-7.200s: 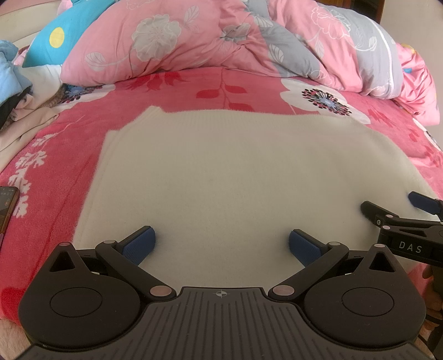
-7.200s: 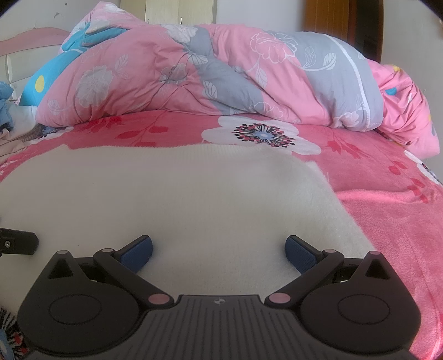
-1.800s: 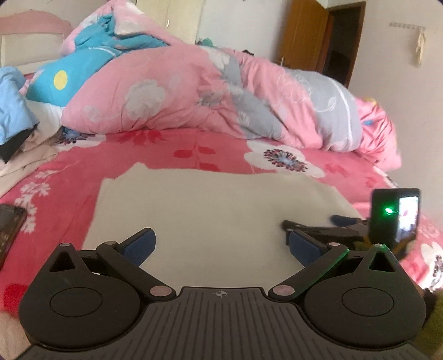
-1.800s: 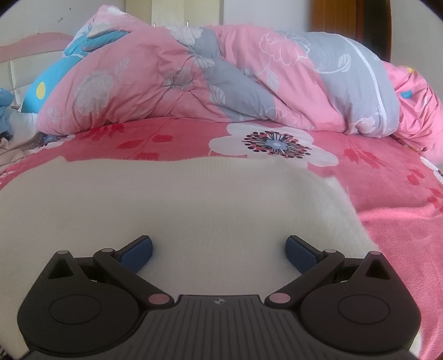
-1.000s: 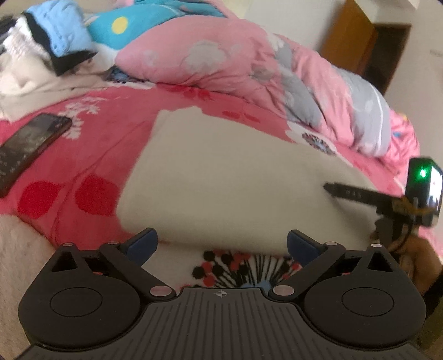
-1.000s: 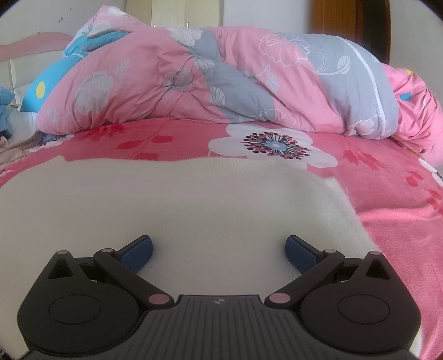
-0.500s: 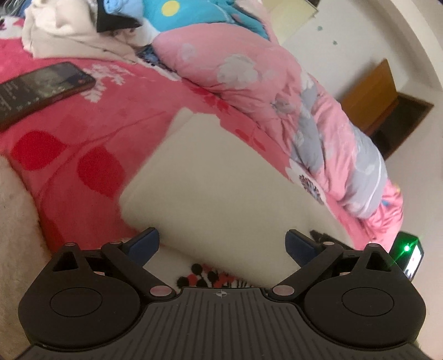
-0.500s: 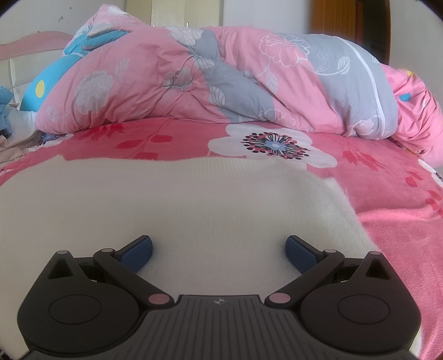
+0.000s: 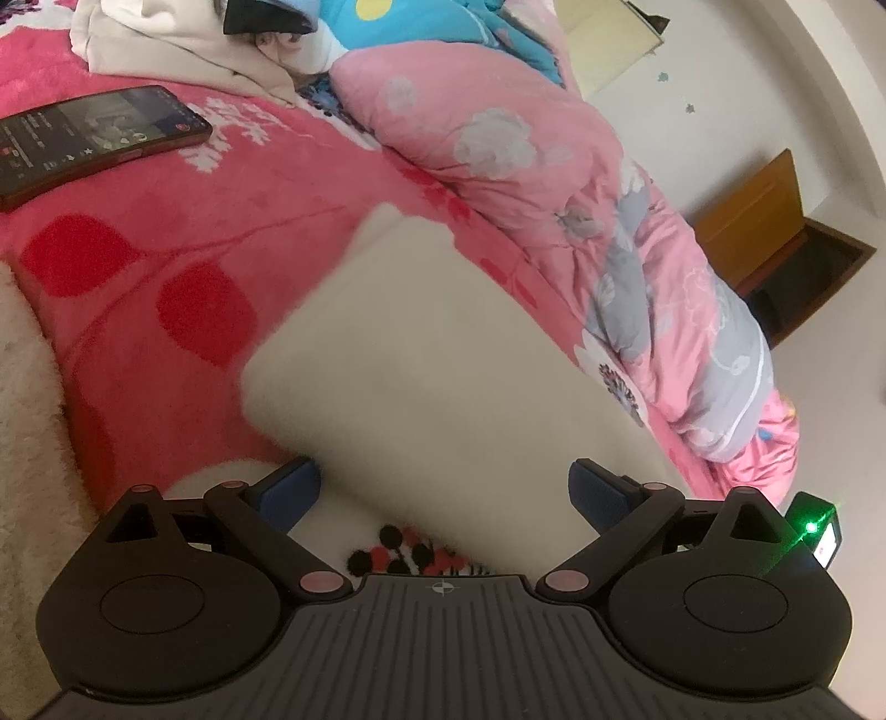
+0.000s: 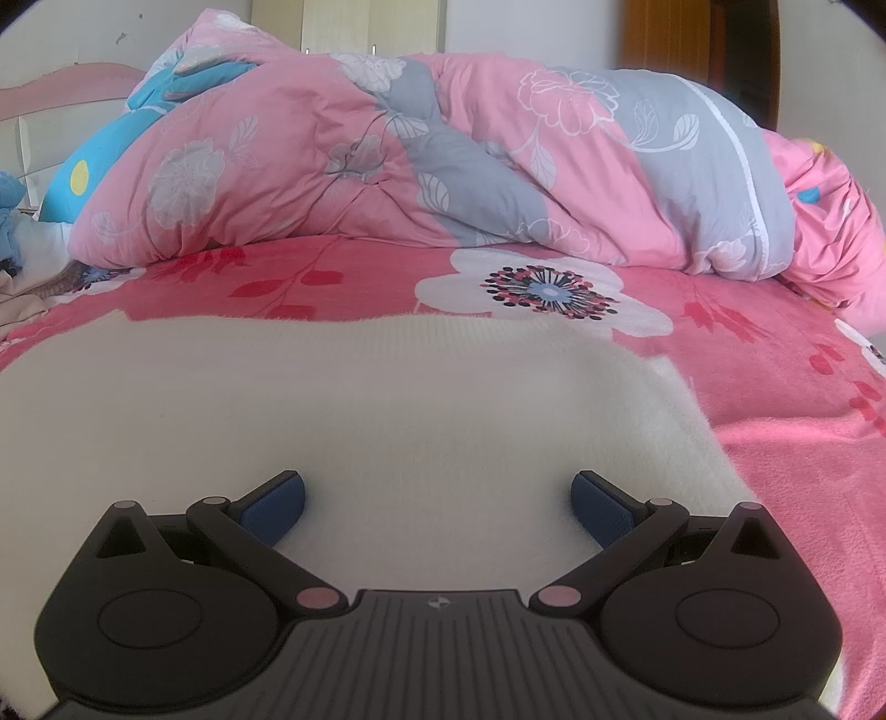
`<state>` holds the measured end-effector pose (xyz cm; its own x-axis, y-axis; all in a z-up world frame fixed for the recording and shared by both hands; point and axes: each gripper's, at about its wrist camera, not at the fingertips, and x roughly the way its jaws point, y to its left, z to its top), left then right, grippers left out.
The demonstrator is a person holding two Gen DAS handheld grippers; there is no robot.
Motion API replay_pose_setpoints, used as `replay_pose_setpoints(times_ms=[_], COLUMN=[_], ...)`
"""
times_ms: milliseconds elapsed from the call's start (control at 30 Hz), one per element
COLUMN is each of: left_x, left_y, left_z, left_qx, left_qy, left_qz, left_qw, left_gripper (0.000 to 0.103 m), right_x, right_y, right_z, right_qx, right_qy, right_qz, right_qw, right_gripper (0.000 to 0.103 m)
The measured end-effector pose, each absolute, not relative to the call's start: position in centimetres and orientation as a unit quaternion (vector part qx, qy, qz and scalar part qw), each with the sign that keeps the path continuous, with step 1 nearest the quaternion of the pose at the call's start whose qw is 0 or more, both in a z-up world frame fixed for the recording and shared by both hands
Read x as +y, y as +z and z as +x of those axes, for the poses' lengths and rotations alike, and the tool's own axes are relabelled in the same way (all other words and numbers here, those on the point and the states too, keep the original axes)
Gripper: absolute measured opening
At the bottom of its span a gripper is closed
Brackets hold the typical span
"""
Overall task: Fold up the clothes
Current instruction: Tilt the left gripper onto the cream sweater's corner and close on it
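Observation:
A cream knitted garment (image 9: 443, 365) lies folded flat on the pink flowered bedspread (image 9: 166, 221). My left gripper (image 9: 446, 490) is open at the garment's near edge, rolled to one side, its blue pads either side of that edge. The right gripper (image 10: 437, 498) is open too, low over the garment (image 10: 387, 399) near its right end, with nothing between its fingers. The back of the right gripper, with a green light (image 9: 811, 526), shows at the lower right of the left wrist view.
A rolled pink and grey quilt (image 10: 443, 166) fills the back of the bed. A phone (image 9: 94, 138) lies on the bedspread to the left, with a heap of clothes (image 9: 183, 50) beyond it. A wooden door (image 9: 769, 221) stands behind the quilt.
My left gripper has drawn back from over the garment to its near edge and rolled sideways. The right gripper has stayed in place. Both remain open.

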<state>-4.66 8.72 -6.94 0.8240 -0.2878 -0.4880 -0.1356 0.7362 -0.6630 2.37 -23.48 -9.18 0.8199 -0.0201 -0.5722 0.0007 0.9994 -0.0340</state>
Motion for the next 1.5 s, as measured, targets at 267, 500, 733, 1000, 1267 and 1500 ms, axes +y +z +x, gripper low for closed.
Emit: replay_pose_setpoints(times_ms=[267,500,733,1000,1267,1500], left_x=[8.69,8.78,8.77,8.47,8.39,8.48], left_y=[-7.11,-7.22,-7.18,-7.22,-7.23,-7.15], left_z=[-4.51,-4.58,-4.44,-4.44,-4.43,-4.25], left_qx=[0.290,0.289,0.289,0.289,0.288,0.286], left_qy=[-0.040,-0.042,-0.041,-0.040,-0.040,-0.040], left_qz=[-0.369,-0.369,-0.367,-0.355,-0.357,-0.361], left_qw=[0.882,0.882,0.883,0.888,0.888,0.887], left_gripper=[0.098,0.098,0.099,0.100,0.100,0.100], right_x=[-23.43,-23.38,-23.40,-23.44,-23.40,-23.38], right_y=[-9.18,-9.20,-9.23,-9.22,-9.20,-9.21], right_z=[2.30,2.30,2.21,2.24,2.24,2.23], right_qx=[0.299,0.298,0.298,0.297,0.297,0.296], right_qy=[-0.006,-0.006,-0.006,-0.007,-0.007,-0.007], right_qz=[-0.017,-0.017,-0.017,-0.017,-0.018,-0.017], right_qw=[0.954,0.954,0.954,0.955,0.955,0.955], right_gripper=[0.103,0.103,0.103,0.103,0.103,0.103])
